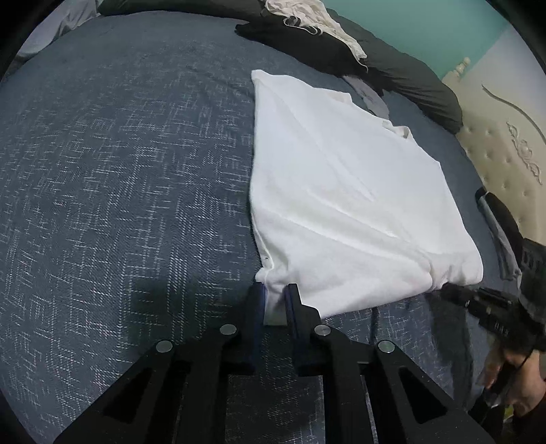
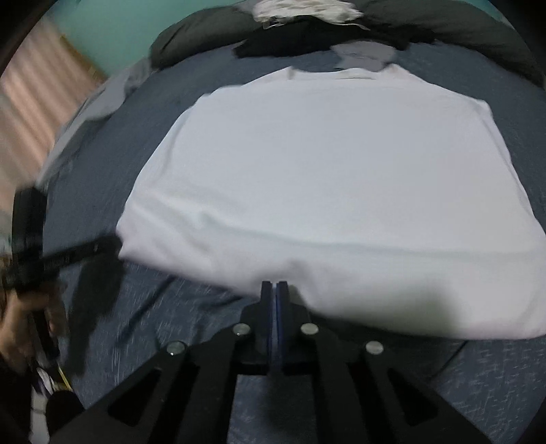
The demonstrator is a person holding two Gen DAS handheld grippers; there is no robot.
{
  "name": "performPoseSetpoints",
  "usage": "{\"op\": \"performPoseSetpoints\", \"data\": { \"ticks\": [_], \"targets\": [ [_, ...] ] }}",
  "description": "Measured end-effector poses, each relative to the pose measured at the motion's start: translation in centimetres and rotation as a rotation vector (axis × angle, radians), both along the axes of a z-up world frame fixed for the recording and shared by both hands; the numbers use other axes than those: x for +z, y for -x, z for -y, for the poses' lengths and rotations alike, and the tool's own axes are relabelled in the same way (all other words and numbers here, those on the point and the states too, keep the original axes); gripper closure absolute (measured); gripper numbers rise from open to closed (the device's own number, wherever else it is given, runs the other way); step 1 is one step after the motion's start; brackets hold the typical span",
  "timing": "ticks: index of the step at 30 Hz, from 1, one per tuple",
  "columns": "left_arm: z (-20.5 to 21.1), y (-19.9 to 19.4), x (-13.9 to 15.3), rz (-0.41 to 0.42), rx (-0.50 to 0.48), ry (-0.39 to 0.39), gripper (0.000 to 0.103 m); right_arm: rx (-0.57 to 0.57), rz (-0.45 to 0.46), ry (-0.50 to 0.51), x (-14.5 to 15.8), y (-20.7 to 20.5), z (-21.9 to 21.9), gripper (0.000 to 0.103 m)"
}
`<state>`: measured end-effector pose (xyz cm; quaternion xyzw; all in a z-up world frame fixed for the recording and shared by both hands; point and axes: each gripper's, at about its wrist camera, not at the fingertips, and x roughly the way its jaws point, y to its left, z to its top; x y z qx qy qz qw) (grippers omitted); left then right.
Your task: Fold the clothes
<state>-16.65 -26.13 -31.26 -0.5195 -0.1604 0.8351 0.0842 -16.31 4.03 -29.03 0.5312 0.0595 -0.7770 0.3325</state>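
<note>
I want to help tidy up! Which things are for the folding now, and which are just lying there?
For the job: white T-shirt, left gripper, right gripper, both pinching its near edge.

Just lying about: pile of dark and cream clothes, grey garment, headboard.

Shirt (image 1: 344, 205): spread flat on bed (image 1: 119, 170). Clothes heap (image 1: 307, 24): behind it, at the bed's far edge. Headboard (image 1: 505, 150): right of the shirt in the left wrist view. Left hand-held gripper (image 1: 275, 293): at the shirt's near corner; right hand-held gripper (image 2: 274, 290): at its near hem.
</note>
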Motion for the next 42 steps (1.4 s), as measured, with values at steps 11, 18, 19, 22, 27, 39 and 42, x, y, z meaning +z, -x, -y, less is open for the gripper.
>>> {"op": "performPoseSetpoints", "data": {
  "ticks": [11, 18, 19, 22, 27, 39, 42],
  "targets": [
    [-0.1, 0.6, -0.4, 0.014, -0.009, 0.015, 0.090, 0.000, -0.046, -0.061, -0.6, -1.4, 2.4, 0.100],
    [-0.1, 0.8, -0.3, 0.011, -0.017, 0.017, 0.090, -0.160, -0.099, -0.090, 0.6, 0.0, -1.4, 0.101],
    [-0.1, 0.8, -0.3, 0.012, -0.020, 0.017, 0.090, -0.157, -0.089, -0.074, 0.8, -0.3, -1.5, 0.101],
    [-0.2, 0.8, -0.3, 0.013, -0.021, 0.017, 0.090, -0.079, -0.085, -0.070, 0.9, -1.9, -0.1, 0.092],
    [-0.1, 0.9, -0.2, 0.016, -0.018, 0.016, 0.090, -0.011, -0.146, -0.132, 0.3, -4.0, 2.5, 0.062],
    [-0.7, 2.2, -0.5, 0.011, -0.029, 0.025, 0.090, -0.080, -0.199, -0.224, -0.7, -1.5, 2.1, 0.082],
    [-0.8, 2.6, -0.5, 0.008, -0.023, 0.026, 0.090, -0.071, -0.212, -0.231, -0.7, -1.6, 1.9, 0.082]
  ]
}}
